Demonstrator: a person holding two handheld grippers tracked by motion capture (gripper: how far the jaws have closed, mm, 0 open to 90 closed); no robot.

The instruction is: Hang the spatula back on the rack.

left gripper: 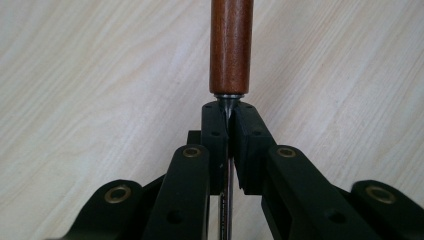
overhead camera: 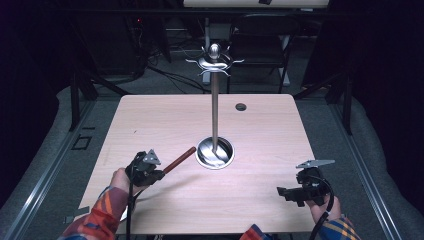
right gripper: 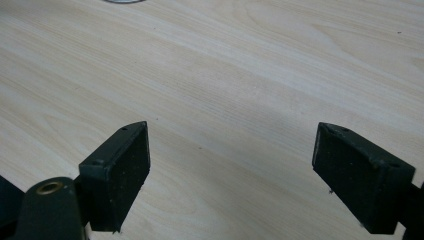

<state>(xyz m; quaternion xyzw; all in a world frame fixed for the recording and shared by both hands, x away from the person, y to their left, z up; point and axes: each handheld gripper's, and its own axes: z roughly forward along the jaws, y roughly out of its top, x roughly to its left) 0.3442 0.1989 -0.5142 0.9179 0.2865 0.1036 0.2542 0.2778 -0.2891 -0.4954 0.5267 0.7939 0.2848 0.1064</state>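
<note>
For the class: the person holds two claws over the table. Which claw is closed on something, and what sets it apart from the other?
The left claw: its jaws pinch the metal shank of a wooden-handled tool, while the right claw stands wide open over bare table.

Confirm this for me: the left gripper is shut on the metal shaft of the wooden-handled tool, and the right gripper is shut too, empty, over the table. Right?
Not quite. The right gripper is open, not shut: the right gripper view shows its jaws standing wide apart with bare table between them. The rest holds: the left gripper is shut on the metal shaft just below the wooden-handled tool.
</note>
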